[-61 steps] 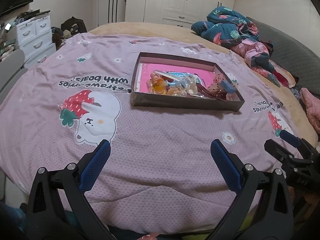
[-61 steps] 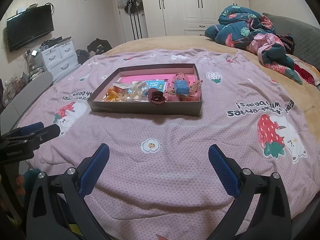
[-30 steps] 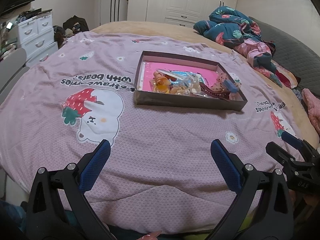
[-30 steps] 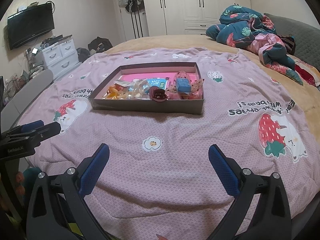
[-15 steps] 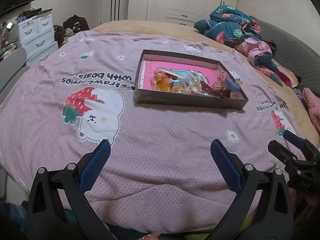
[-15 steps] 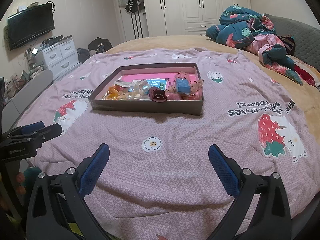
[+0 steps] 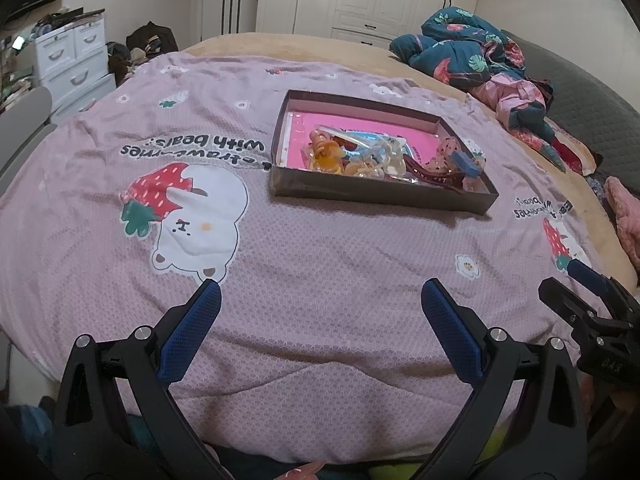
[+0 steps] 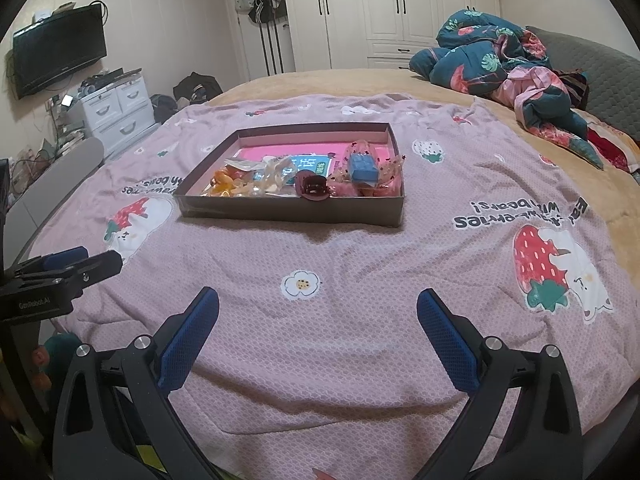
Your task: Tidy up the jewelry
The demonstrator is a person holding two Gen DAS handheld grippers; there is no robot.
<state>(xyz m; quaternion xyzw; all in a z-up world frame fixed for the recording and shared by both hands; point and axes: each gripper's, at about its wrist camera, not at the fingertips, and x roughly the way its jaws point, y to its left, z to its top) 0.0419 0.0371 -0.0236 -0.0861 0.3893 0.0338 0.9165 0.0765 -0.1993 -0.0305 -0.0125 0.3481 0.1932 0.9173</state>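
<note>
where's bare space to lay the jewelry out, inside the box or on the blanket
The box is crowded along its near side; only its pink floor by the far wall is bare. The roomiest patch is the blanket between the box's front wall and the open right claw. The open left claw also has bare blanket ahead.

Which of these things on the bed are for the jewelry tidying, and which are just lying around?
For the job:
- brown box
- dark red hair clip
- blue clip
- orange pieces
- left gripper, right gripper, both open

Just lying about:
- crumpled quilt
- television
- white drawers
</note>
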